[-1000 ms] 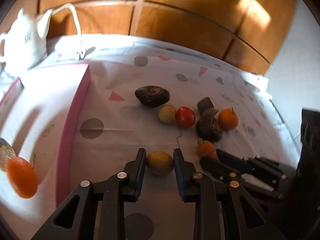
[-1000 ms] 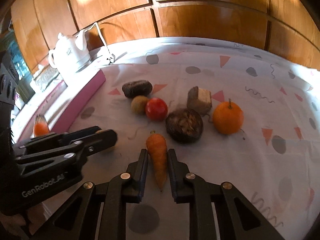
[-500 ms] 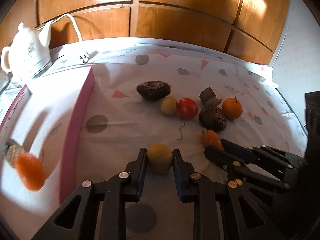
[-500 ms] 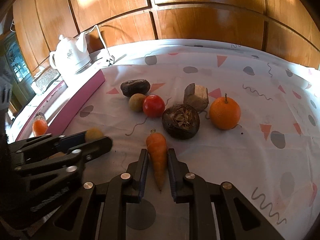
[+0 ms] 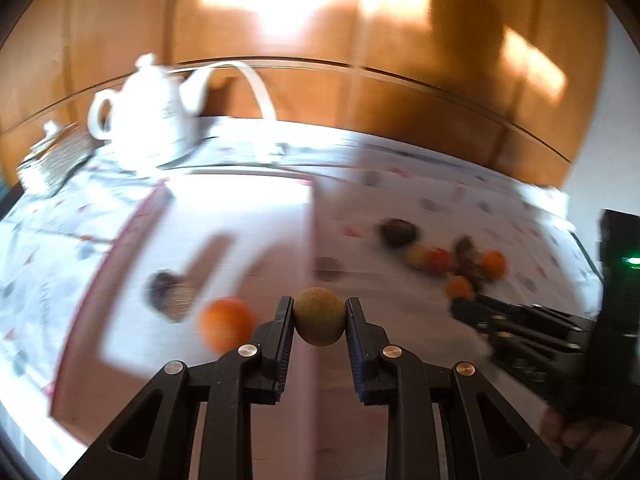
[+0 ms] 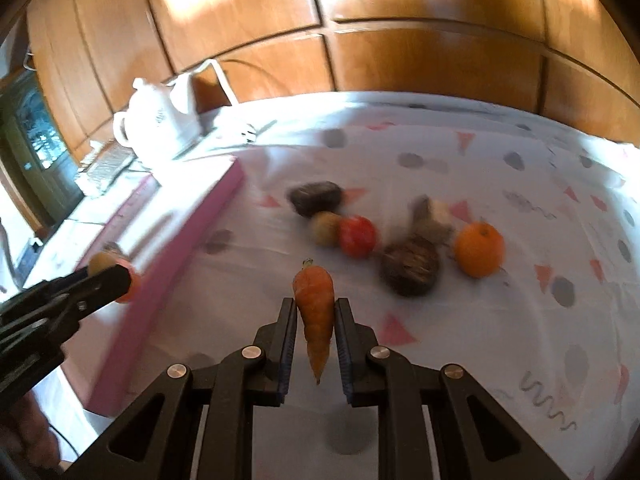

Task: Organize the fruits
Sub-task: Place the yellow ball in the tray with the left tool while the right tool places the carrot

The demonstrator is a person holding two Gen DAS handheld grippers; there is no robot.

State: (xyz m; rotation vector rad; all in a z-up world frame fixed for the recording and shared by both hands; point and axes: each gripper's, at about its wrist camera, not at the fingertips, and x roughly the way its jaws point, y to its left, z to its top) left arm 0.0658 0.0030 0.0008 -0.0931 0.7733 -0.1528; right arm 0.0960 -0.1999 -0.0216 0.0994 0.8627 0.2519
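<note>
My left gripper [image 5: 319, 312] is shut on a round yellow-green fruit [image 5: 319, 316] and hangs over the edge of the pink-rimmed white tray [image 5: 240, 216]. In the tray lie an orange fruit [image 5: 226, 323] and a dark brown fruit [image 5: 168, 294]. My right gripper [image 6: 316, 316] is shut on an orange carrot [image 6: 316, 312], lifted off the cloth. In the right wrist view the left gripper [image 6: 108, 276] shows at the left over the tray's pink rim [image 6: 176, 256]. On the cloth remain an orange [image 6: 479, 249], a red tomato [image 6: 357, 235], a small yellow fruit [image 6: 324, 228] and dark brown pieces [image 6: 410, 266].
A white teapot [image 6: 160, 122] with a cord stands at the back left beside a glass dish [image 5: 52, 156]. Wooden panels close off the far side. The patterned tablecloth [image 6: 540, 320] spreads to the right of the fruit group.
My left gripper has lifted the yellow-green fruit and swung left, from the cloth to over the tray. My right gripper has raised the carrot slightly off the cloth.
</note>
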